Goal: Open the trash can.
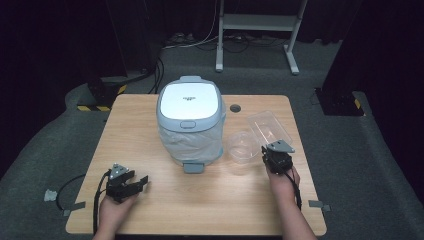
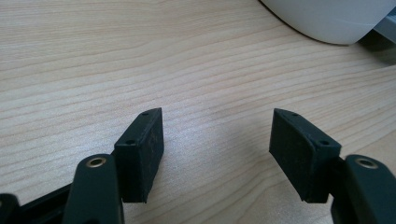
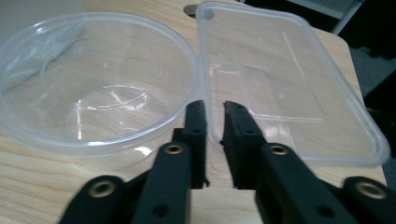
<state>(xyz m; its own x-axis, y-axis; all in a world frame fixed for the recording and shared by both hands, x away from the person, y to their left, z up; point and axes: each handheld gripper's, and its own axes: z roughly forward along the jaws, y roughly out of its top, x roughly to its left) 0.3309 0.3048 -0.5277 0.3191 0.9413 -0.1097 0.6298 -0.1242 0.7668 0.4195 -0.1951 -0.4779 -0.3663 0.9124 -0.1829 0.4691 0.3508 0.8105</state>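
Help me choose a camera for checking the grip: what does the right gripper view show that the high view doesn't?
Right gripper view: the right gripper's jaws nearly together astride the rectangular container's rim; contact unclear. High view: the lidded bin and the open left gripper. Both: the round bowl, that container, the wooden table.

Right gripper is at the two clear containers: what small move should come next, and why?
Probably finish closing the right gripper and lift. Its jaws stand narrow around the near rim of the rectangular container, beside the round bowl; whether the pads already press is unclear. The bin is closed.
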